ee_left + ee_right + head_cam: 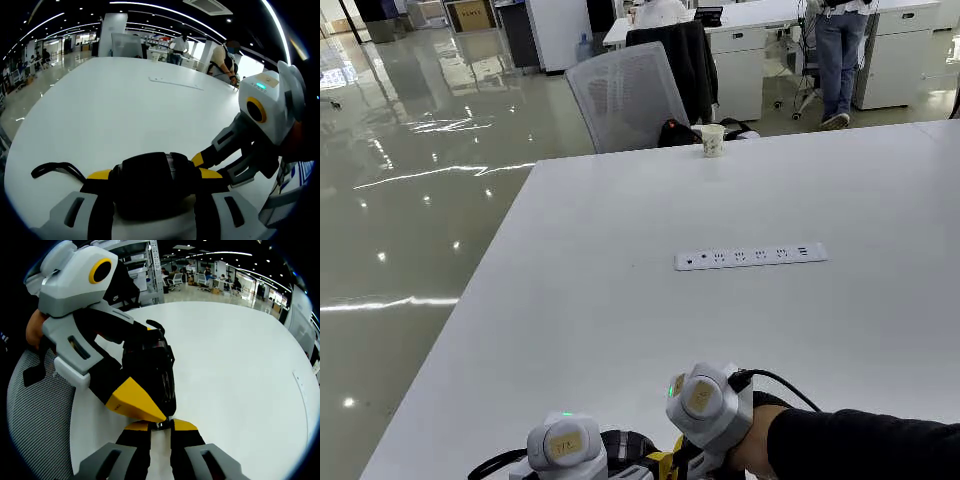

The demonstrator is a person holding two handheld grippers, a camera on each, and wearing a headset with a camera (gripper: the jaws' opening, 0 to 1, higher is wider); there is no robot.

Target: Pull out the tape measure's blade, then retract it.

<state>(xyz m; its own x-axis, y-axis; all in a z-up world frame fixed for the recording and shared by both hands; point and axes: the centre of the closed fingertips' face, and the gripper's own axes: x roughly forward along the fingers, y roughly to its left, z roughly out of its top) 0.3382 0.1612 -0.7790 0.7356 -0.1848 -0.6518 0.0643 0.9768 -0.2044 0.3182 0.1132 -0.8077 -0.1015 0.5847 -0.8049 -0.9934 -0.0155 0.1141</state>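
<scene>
A black tape measure (150,187) sits between the yellow-tipped jaws of my left gripper (155,175), which is shut on its body. Its black wrist strap (55,168) loops out to the left on the white table. My right gripper (161,426) is shut right at the case's mouth on the small metal end of the blade (163,424); no length of blade shows. In the right gripper view the case (150,365) lies just ahead of those jaws. In the head view both grippers meet at the tape measure (625,445) by the table's near edge.
A white power strip (750,257) lies mid-table and a paper cup (713,140) stands at the far edge. A grey mesh chair (625,95) is behind it. The table's left edge (470,290) drops to a glossy floor. A person (840,60) stands far back.
</scene>
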